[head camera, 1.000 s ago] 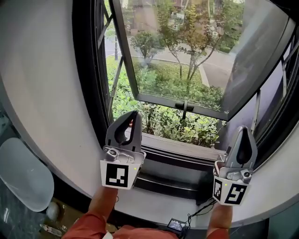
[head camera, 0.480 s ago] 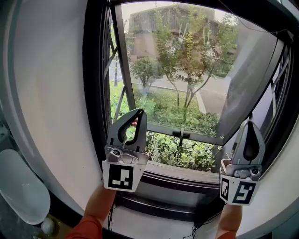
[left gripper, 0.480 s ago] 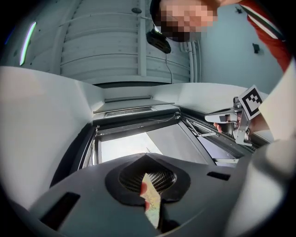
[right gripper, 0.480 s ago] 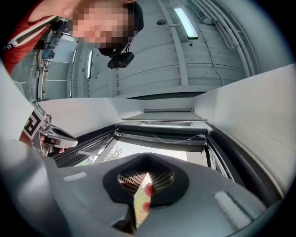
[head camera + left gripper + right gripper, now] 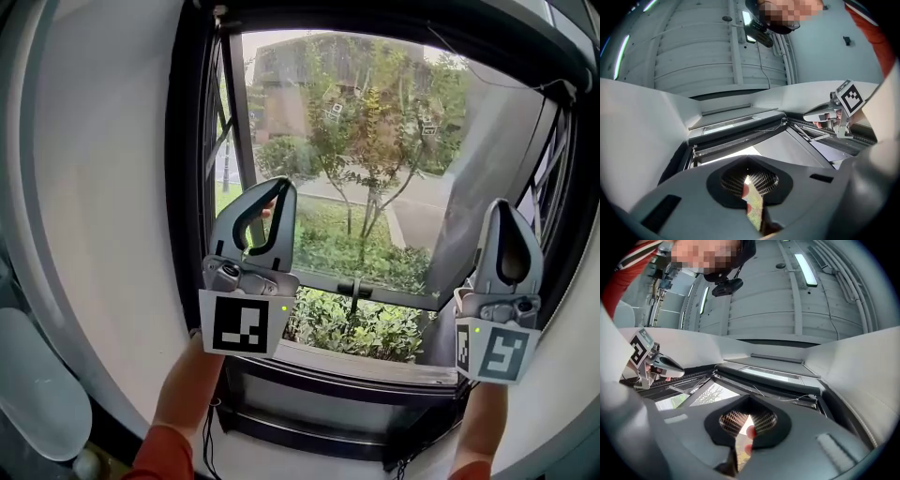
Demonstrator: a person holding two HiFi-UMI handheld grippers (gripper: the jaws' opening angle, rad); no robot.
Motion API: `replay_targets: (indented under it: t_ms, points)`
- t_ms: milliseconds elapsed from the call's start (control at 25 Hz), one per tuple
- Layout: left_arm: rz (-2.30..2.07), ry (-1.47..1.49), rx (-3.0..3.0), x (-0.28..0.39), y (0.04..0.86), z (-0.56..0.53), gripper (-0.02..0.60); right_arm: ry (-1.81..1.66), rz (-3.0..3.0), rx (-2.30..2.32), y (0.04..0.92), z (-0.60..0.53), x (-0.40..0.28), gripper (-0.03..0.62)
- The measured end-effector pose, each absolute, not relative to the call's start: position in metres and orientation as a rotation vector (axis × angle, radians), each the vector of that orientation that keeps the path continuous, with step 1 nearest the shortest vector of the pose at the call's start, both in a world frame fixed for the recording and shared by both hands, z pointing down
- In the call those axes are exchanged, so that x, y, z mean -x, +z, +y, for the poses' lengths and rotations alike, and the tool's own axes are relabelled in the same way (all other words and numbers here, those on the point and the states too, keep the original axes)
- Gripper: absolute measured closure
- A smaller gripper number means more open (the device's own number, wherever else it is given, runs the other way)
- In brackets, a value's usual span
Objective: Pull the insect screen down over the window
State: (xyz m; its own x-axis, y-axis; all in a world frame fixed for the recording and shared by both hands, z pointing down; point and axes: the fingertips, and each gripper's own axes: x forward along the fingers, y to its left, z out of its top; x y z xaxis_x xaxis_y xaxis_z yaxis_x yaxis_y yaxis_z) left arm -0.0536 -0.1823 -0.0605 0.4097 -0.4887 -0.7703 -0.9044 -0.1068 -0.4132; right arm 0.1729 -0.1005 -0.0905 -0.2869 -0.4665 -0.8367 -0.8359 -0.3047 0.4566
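While my left gripper (image 5: 274,187) and right gripper (image 5: 504,208) both point upward, jaws pressed together on nothing, the insect screen (image 5: 740,129) seems rolled up along the top edge of the window (image 5: 190,206), above both. Its bar runs crosswise, and neither hand looks nearer.

The grey plastic left gripper (image 5: 277,187) and its twin, the right gripper (image 5: 504,208), point steeply upward side by side, jaws closed with nothing between them, on bare forearms (image 5: 187,384).
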Motion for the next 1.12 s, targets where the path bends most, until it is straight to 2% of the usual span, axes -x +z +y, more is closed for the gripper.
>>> replay_targets:
  t_ms: [440, 960, 1120]
  points:
    - [1.178, 0.516, 1.635, 0.039, -0.131, -0.186, 0.577, 1.837, 1.519, 1.837, -0.171, -0.120, -0.183, 0.585]
    - [1.190, 0.201, 1.368, 0.026, -0.216, -0.212, 0.574, 2.113, 1.463, 1.992, -0.240, -0.139, -0.184, 0.585]
    - [1.219, 0.131, 1.314, 0.025, -0.248, -0.219, 0.543, 2.127, 1.525, 2.032, -0.258, -0.151, -0.190, 0.583]
